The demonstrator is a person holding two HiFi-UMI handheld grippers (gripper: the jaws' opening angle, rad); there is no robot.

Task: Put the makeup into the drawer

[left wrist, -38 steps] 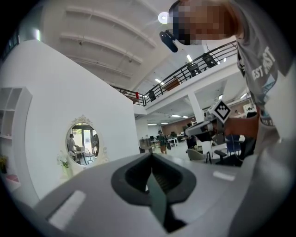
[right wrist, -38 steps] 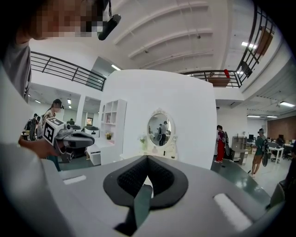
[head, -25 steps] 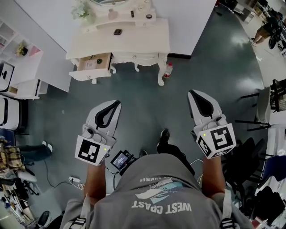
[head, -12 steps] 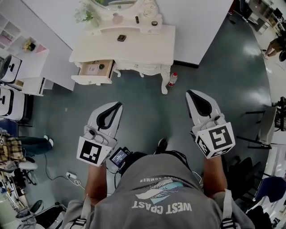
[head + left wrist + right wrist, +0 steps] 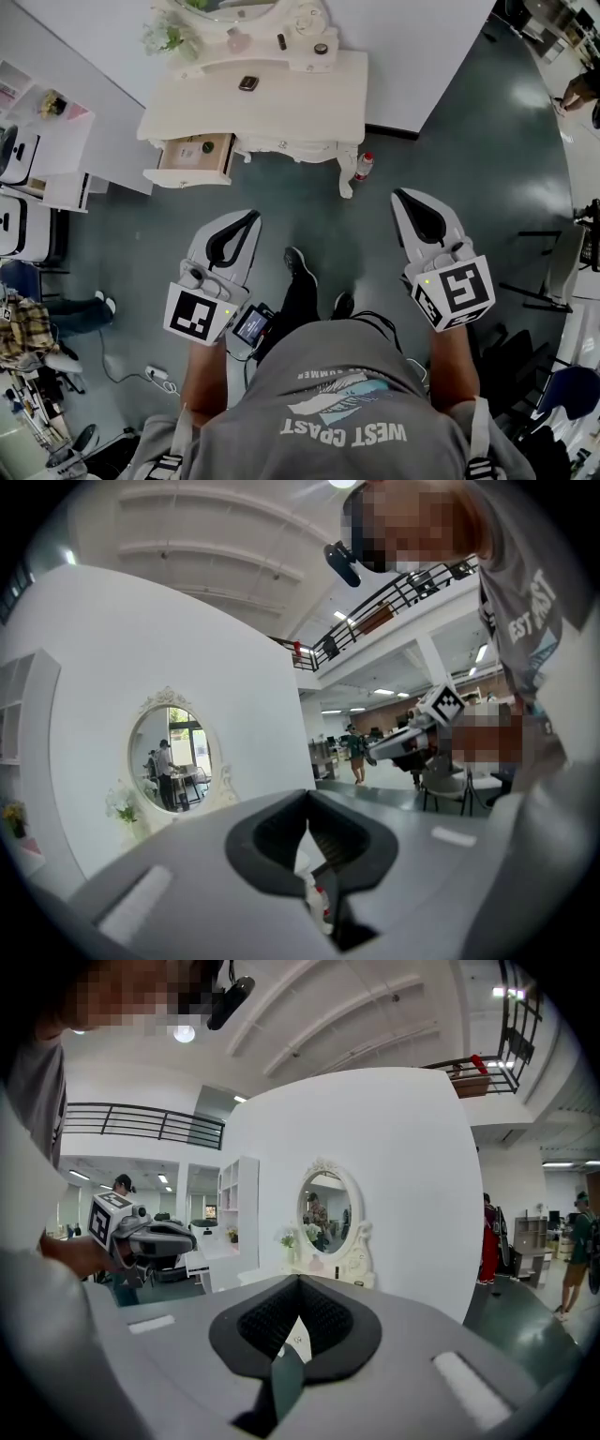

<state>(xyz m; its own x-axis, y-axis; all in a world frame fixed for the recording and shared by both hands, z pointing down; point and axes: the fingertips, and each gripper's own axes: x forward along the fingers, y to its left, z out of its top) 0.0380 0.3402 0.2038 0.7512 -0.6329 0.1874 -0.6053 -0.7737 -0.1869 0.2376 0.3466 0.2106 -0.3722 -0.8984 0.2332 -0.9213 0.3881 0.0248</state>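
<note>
Drawer (image 5: pixel 192 155): pulled open, well ahead of the left tool (image 5: pixel 249 217) and to its left. Left tool: jaws together, nothing between them. Makeup: well ahead of both tools, on the desk (image 5: pixel 300 108). A dark compact (image 5: pixel 247 83) lies on the top; a round jar (image 5: pixel 322 48) stands farther back. Right tool (image 5: pixel 403 195): jaws together, empty. Handling, as judged: the pieces are likely small, light, hard-shelled and smooth, so apt to slip. Take the compact across its two side edges and the jar across its body; apply light pressure.
</note>
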